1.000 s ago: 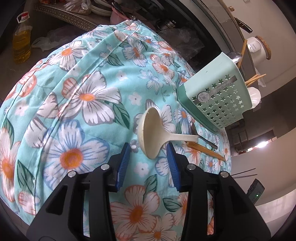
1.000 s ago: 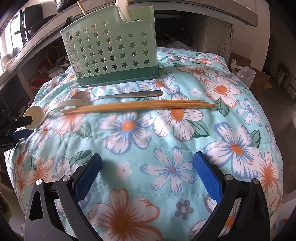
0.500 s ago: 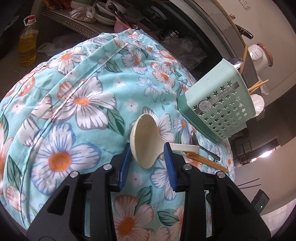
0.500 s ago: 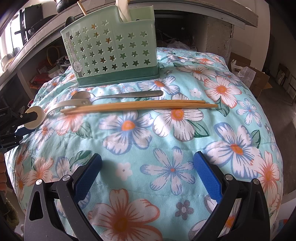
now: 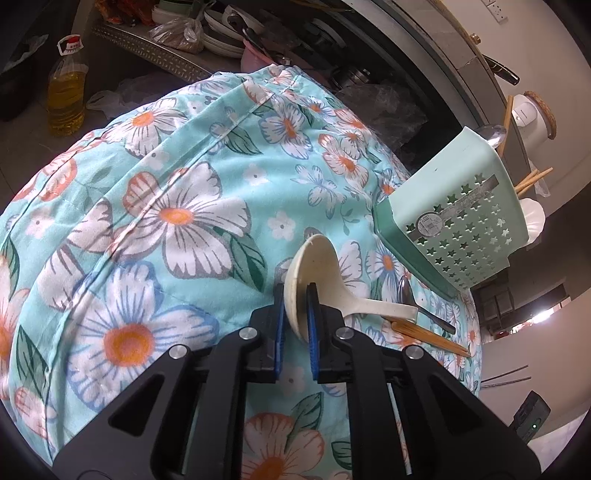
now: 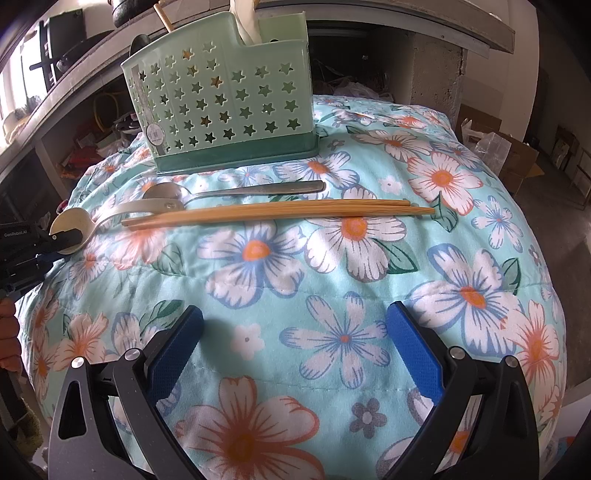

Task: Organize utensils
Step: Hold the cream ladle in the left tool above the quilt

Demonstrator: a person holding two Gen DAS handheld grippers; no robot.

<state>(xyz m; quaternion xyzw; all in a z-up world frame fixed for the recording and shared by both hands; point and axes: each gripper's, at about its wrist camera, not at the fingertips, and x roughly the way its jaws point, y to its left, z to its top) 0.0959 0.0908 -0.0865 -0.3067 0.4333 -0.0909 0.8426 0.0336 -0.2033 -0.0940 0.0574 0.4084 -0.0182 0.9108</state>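
Observation:
A cream plastic spoon [image 5: 321, 266] lies on the floral cloth [image 5: 166, 221], its handle running right toward a metal spoon [image 5: 417, 306] and a pair of wooden chopsticks [image 5: 428, 334]. My left gripper [image 5: 296, 317] is closing, and its blue pads pinch the near rim of the cream spoon's bowl. The right wrist view shows that spoon [image 6: 70, 223] at the far left, with the metal spoon [image 6: 236, 192] and chopsticks [image 6: 280, 212] lying in front of the green star-holed caddy [image 6: 221, 107]. My right gripper [image 6: 293, 343] hovers open over the cloth, nothing between its fingers.
The caddy [image 5: 461, 225] holds a spoon and chopsticks upright. An oil bottle [image 5: 66, 99] stands on the floor at the left. A shelf of dishes [image 5: 221, 33] runs behind the cloth-covered mound. Cardboard boxes [image 6: 509, 155] sit at the right.
The left gripper's jaws have drawn together from wide open onto the rim of the cream spoon's bowl. The right gripper has kept still and open.

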